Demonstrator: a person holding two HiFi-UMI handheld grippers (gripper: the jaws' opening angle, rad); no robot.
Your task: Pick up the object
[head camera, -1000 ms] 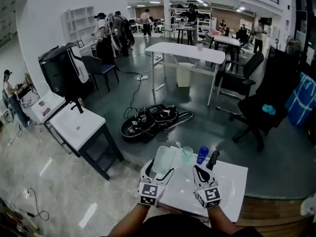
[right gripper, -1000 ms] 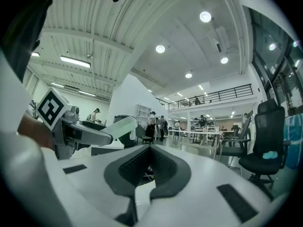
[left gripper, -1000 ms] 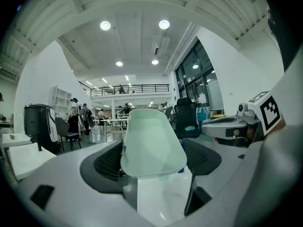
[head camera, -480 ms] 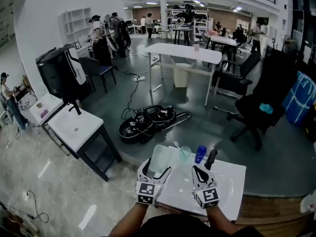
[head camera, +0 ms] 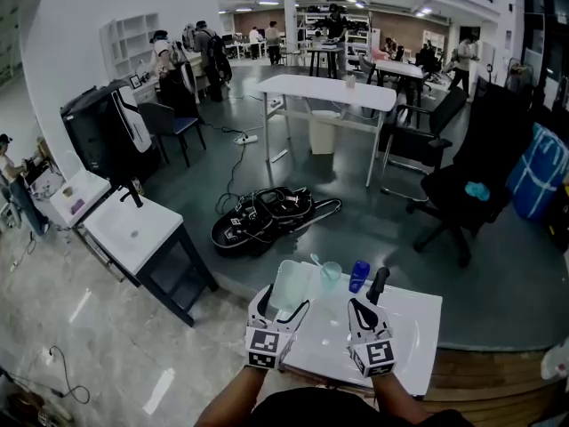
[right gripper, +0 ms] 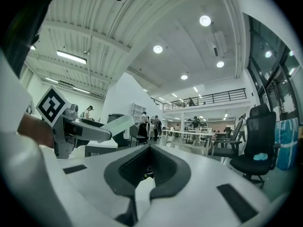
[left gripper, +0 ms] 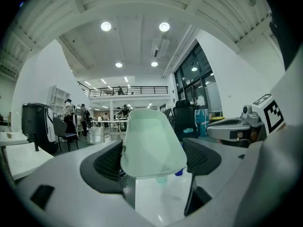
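**Left claw.** The left claw (left gripper: 154, 161) is found spread wide and closed on a pale green tray (left gripper: 151, 141), with both pads pressed against the tray's sides. The tray is tilted, its far end raised above the claw. White bench top and a blue bottle (left gripper: 178, 172) are seen beneath its near rim. In the head view the tray (head camera: 292, 283) projects forward from the left claw (head camera: 284, 304) over the left part of the white bench (head camera: 413, 327).

**Right claw.** The right claw (right gripper: 149, 167) is noted shut, pads together, with nothing between them (it is held beside the left one (head camera: 360, 310), apart from the tray).

**Progress.** The grasp is judged made. The tray appears lifted off the bench, though contact beneath it cannot be ruled out. What is left is judged small: the lift is to be confirmed clear.

**Surroundings.** A clear cup (head camera: 331, 274) and a black tap (head camera: 378, 285) stand just beyond the tray and are not touched by either claw.
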